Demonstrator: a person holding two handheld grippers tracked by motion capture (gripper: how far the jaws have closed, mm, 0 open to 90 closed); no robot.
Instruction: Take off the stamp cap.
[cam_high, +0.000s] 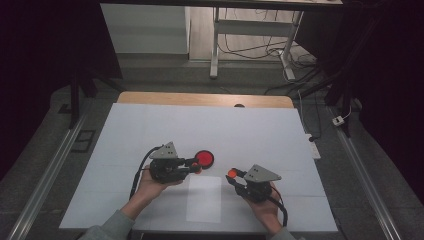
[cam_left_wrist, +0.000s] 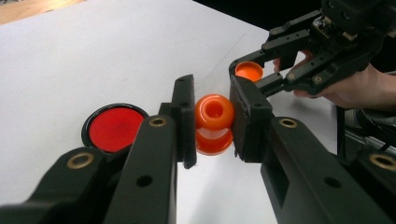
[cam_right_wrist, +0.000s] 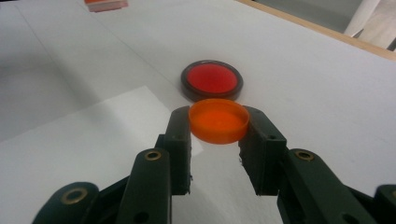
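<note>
A white counter (cam_high: 150, 125) is seen from above, with two hand-held grippers low in the frame. The left gripper (cam_high: 196, 165), left of centre, is clamped on a small orange bottle (cam_left_wrist: 214, 124); in the left gripper view the bottle is pinched between the two black jaws at mid-frame, its open mouth turned toward the camera. Just past this gripper's tips, a red disc (cam_high: 204, 158) with a dark rim lies flat on the counter; in the left gripper view it is seen at the left, beside the left jaw.

The right gripper (cam_high: 233, 173), right of centre in the high view, is closed on an orange cap (cam_right_wrist: 218, 120). In the right gripper view the cap is held level between the jaw tips at mid-frame, with the disc just above it in the frame. The cap and bottle are held near each other but apart.
</note>
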